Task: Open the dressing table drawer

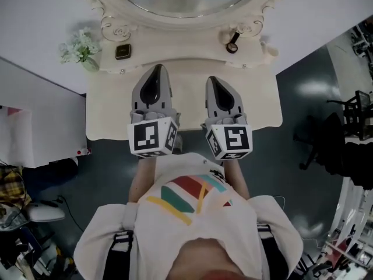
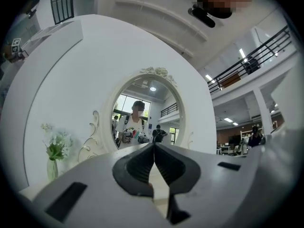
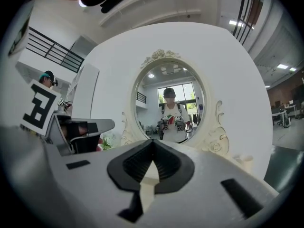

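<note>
I held both claws side by side above the cream counter (image 1: pixel 262 101), in the middle of the head view, pointing toward the oval mirror (image 1: pixel 186 7) at the top. My left claw (image 1: pixel 156 70) was pinched fully together with nothing in it. My right claw (image 1: pixel 212 81) was the same, tips meeting and empty. The drawer was hidden from above, under the counter's front edge just below the claws' marker cubes. Flowers (image 1: pixel 80 48) stood at upper left, with a small dark box (image 1: pixel 123 52) near them.
</note>
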Tool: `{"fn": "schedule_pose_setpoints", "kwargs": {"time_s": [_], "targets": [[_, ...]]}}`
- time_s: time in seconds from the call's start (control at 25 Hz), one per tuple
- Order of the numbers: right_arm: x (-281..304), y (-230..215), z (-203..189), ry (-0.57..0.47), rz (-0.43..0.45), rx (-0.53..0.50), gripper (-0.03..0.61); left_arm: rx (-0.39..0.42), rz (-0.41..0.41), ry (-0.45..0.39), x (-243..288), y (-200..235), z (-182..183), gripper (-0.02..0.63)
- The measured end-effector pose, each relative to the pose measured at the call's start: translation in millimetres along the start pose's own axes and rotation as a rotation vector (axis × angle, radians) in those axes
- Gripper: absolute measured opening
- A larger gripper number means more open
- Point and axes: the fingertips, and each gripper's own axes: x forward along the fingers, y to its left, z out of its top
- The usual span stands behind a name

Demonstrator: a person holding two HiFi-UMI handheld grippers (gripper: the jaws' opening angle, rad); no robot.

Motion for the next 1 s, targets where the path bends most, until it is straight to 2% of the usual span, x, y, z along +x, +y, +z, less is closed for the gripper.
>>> {"fn": "schedule_pose_setpoints", "kwargs": {"time_s": [0.24, 0.4, 0.56, 1.0], "targets": [[50.5, -11.6, -1.6, 0.007, -0.035, 0.015, 0.000, 0.014, -0.030, 0.006, 48.3, 20.3, -7.8, 0.008], [67.0, -19.2, -4.2, 0.018, -0.045, 0.041, 0.000, 0.005, -0.026, 0.048, 62.7, 23.9, -11.2, 0.008], [73.2, -23.4, -6.0, 0.026, -0.039, 0.040, 0.000, -0.003, -0.016, 0.057, 67.7, 22.0, -14.8, 0.008], [80.1, -17.0, 2.9, 0.013, 0.082, 0.058, 0.000, 0.016, 0.068, 0.039, 66.9, 12.2, -15.2, 0.008]]}}
